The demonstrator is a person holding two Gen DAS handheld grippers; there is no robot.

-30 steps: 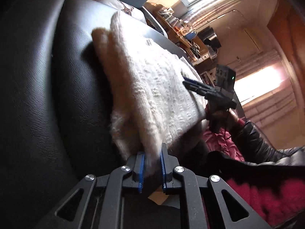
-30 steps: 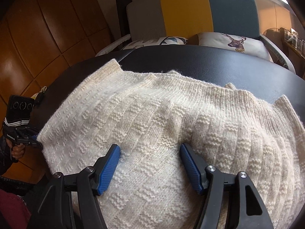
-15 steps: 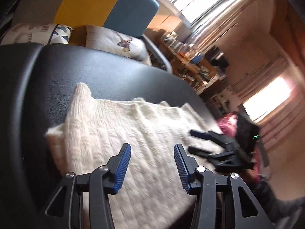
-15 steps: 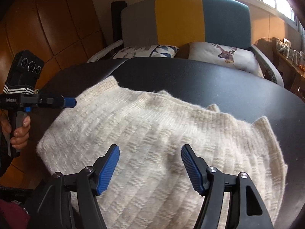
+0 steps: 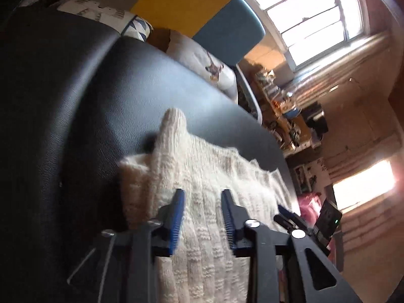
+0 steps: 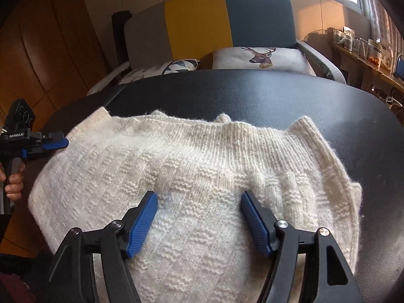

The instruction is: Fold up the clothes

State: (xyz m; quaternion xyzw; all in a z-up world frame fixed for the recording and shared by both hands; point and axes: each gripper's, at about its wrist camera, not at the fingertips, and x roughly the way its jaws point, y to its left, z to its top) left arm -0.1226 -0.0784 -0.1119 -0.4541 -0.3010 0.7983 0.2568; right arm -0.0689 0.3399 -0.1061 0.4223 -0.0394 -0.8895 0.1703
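A cream knitted sweater (image 6: 202, 159) lies folded on the black leather table (image 6: 252, 93), its ribbed edge toward the far side. My right gripper (image 6: 198, 202) hovers open over the sweater's near middle, nothing between its blue pads. In the left wrist view the sweater (image 5: 202, 169) runs away from me, a folded corner sticking up at its far left. Open above its left end is my left gripper (image 5: 202, 197), holding nothing. That left gripper (image 6: 54, 142) also shows at the sweater's left edge, held by a hand (image 6: 12, 179). The right gripper (image 5: 290, 217) appears low on the right.
An armchair (image 6: 202, 25) with a grey, yellow and teal back stands behind the table, with a deer cushion (image 6: 260, 55) and a patterned cushion (image 6: 161, 69). A cluttered shelf (image 6: 366, 48) runs along the right under windows. Wood panelling (image 6: 50, 50) is on the left.
My left gripper let go of the sweater's edge, opened and swung round to face along the garment. The right gripper stayed open and drew back a little.
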